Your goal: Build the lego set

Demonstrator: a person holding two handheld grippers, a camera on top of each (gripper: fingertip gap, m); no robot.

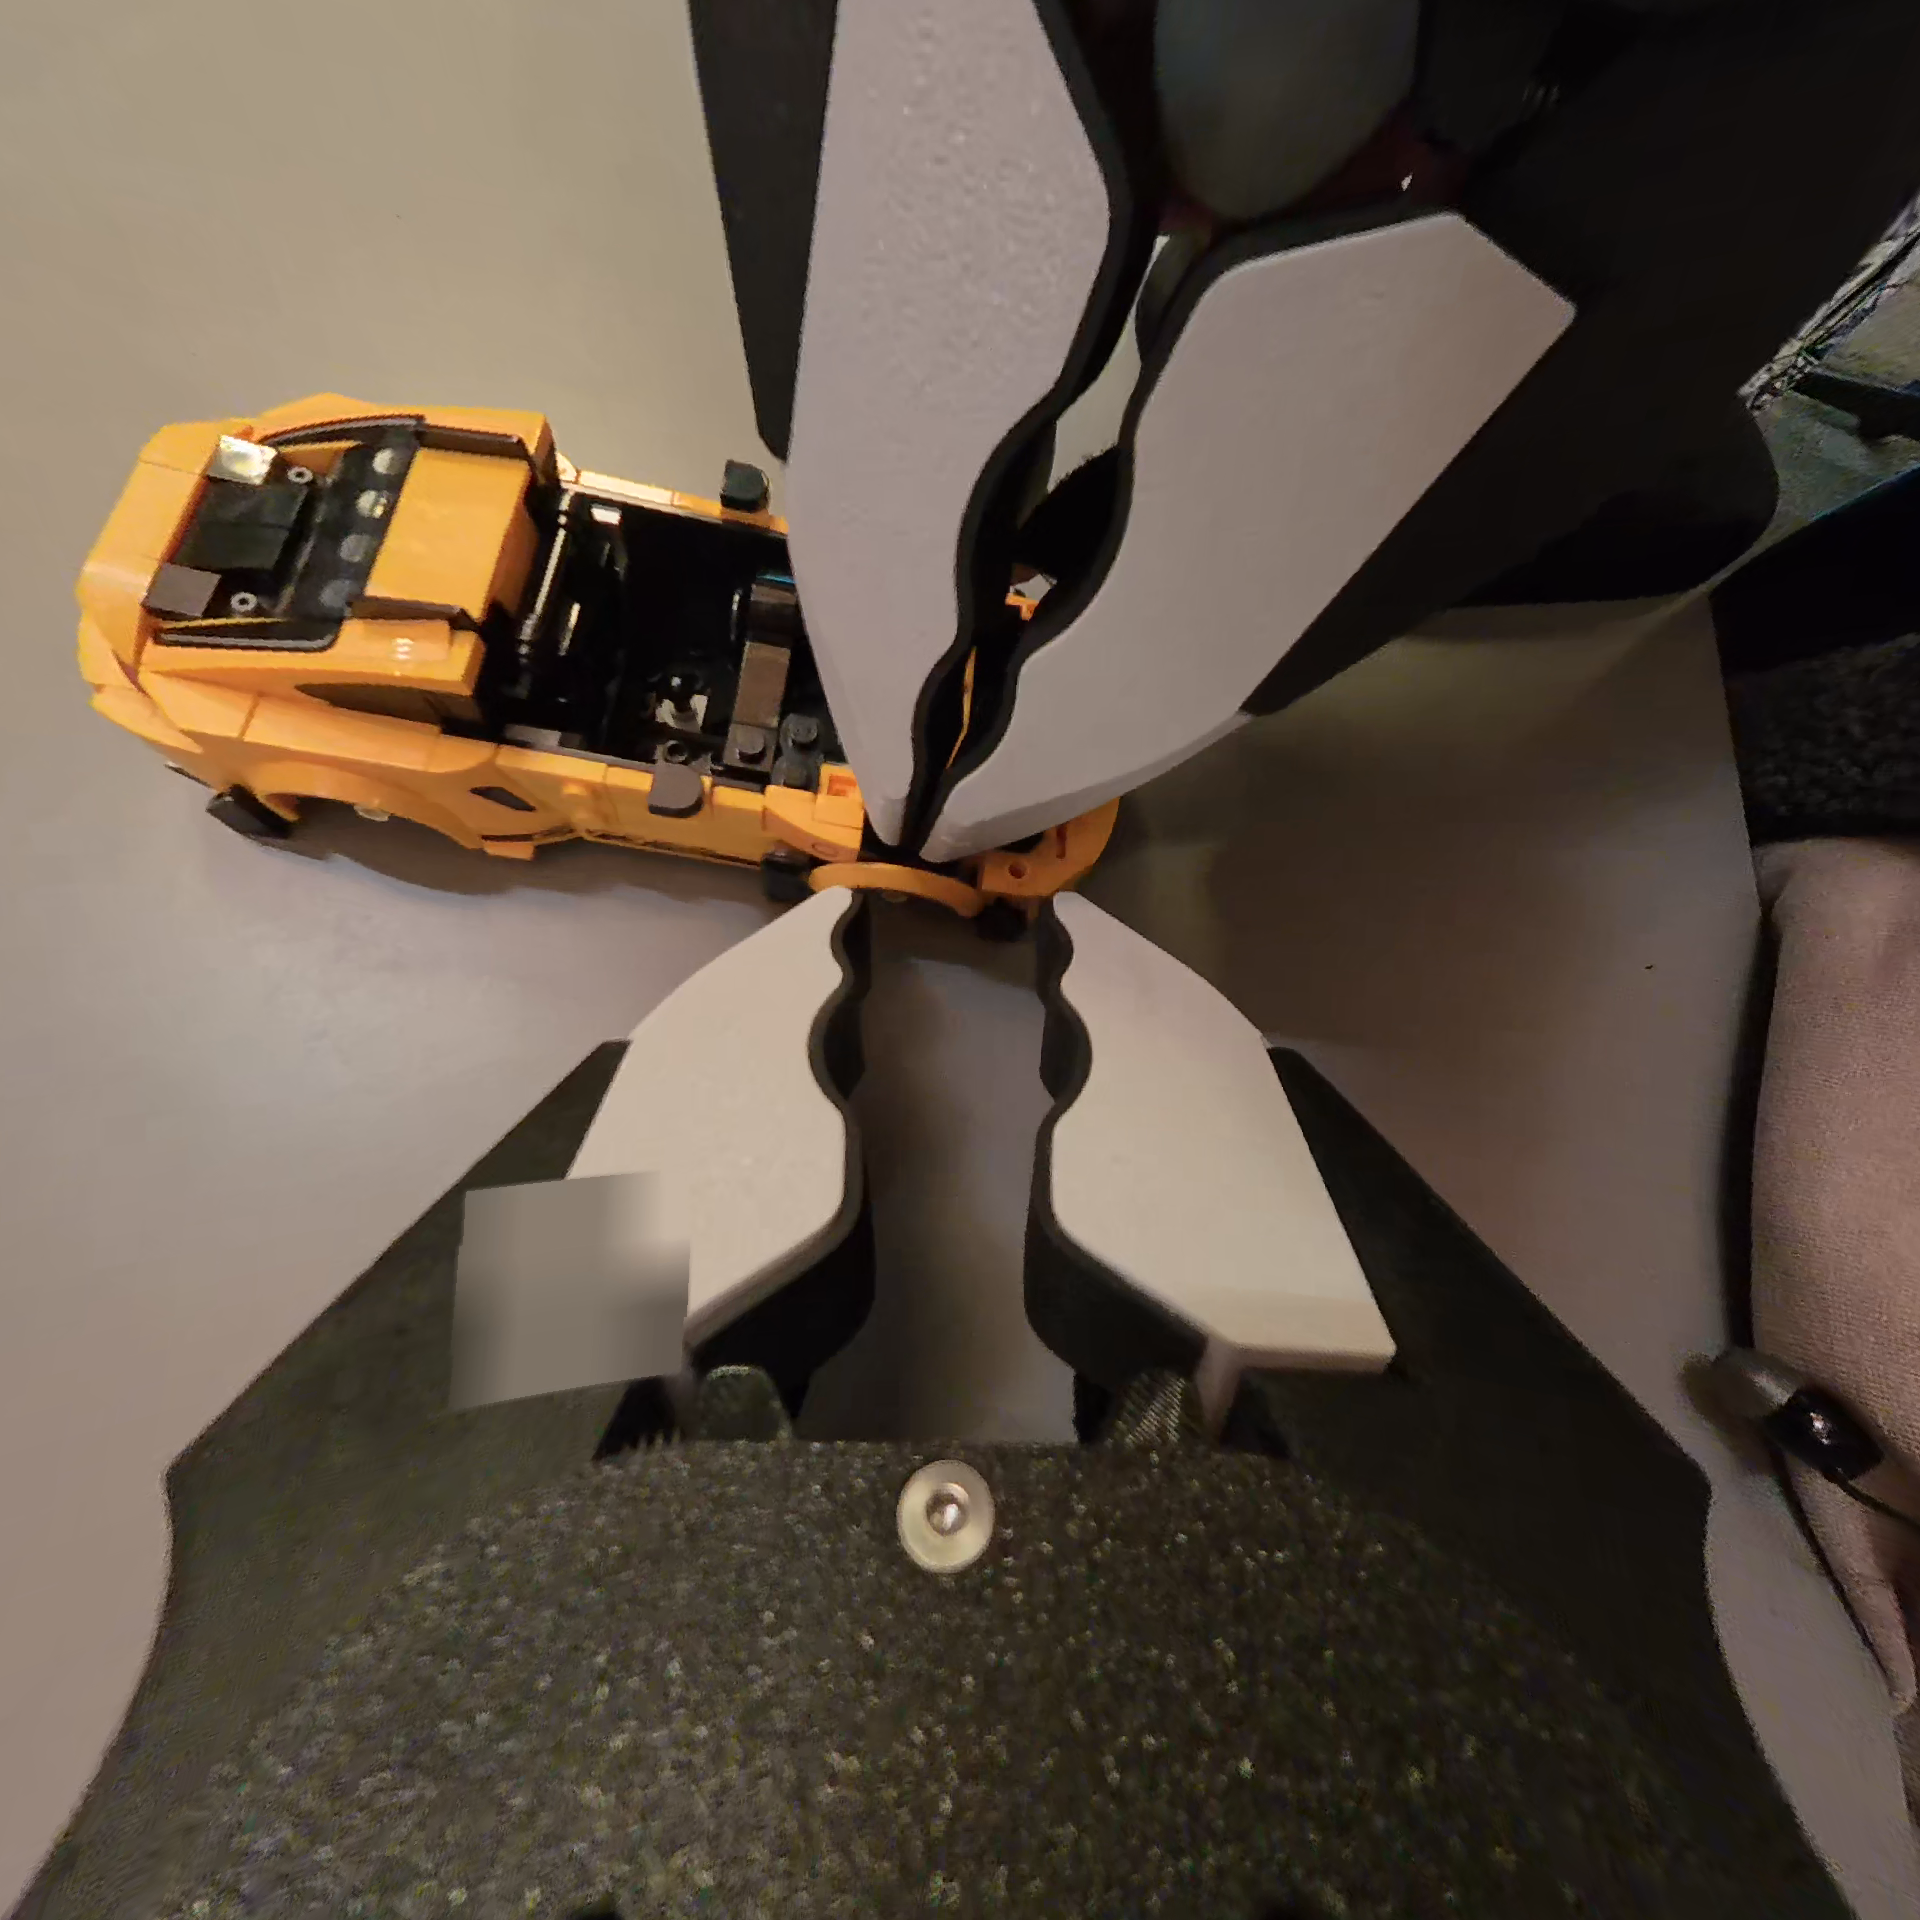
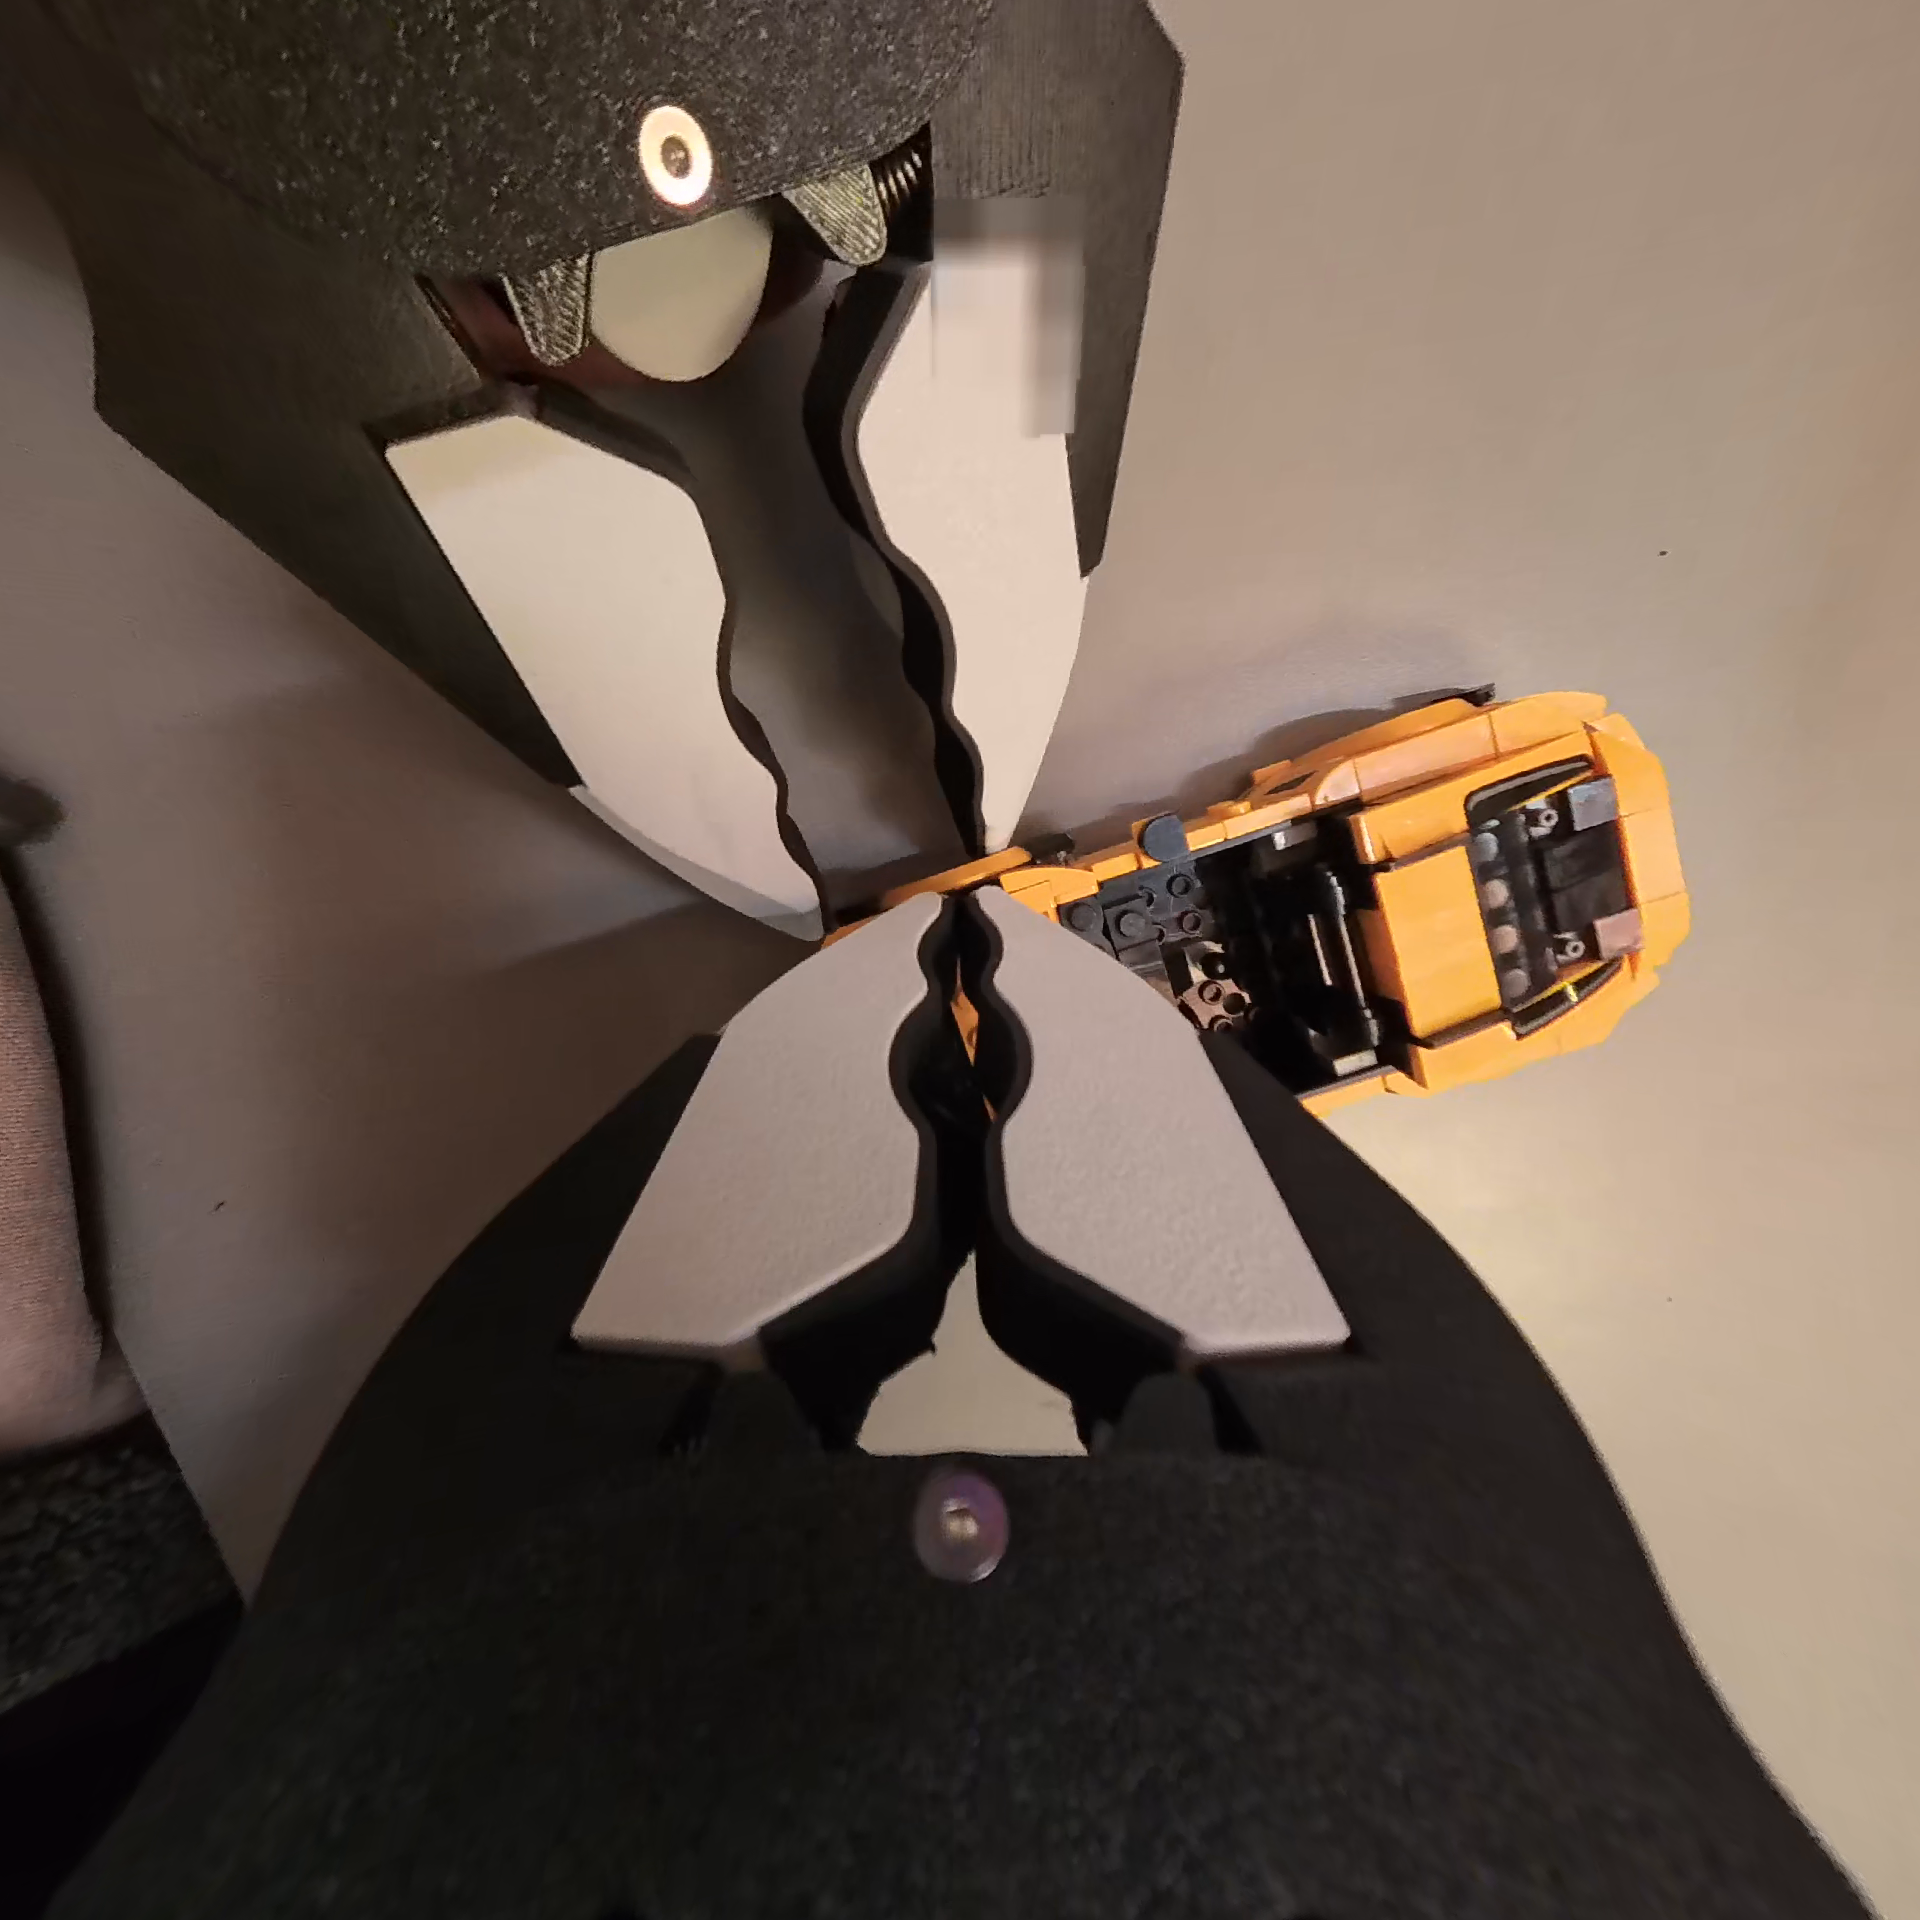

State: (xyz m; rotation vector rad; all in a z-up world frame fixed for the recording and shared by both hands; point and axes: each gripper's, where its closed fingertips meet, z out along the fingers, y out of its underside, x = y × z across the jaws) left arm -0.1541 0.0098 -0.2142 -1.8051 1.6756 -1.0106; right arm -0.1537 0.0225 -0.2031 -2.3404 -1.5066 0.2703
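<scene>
An orange and black lego car [image 1: 364, 644] lies on the grey table, roof off and black interior showing; it also shows in the right wrist view [image 2: 1455, 935]. My right gripper [image 2: 961, 909] is shut on the car's orange front end, with orange showing between its pads. In the left wrist view it [image 1: 914, 847] comes down from the top. My left gripper [image 1: 951, 909] is open, its fingertips just in front of the car's nose, beside a curved orange piece [image 1: 894, 878]. In the right wrist view the left gripper [image 2: 904, 883] reaches in from the top. The car's nose is mostly hidden.
The grey table [image 1: 312, 1091] runs to an edge at the right, where pinkish fabric [image 1: 1829, 1039] and dark knit fabric [image 1: 1829, 727] lie. A small black clip on a cord [image 1: 1813, 1439] sits by that edge. The same fabric shows at the left of the right wrist view [image 2: 42, 1091]. Less than 4 cm separates the two grippers' tips.
</scene>
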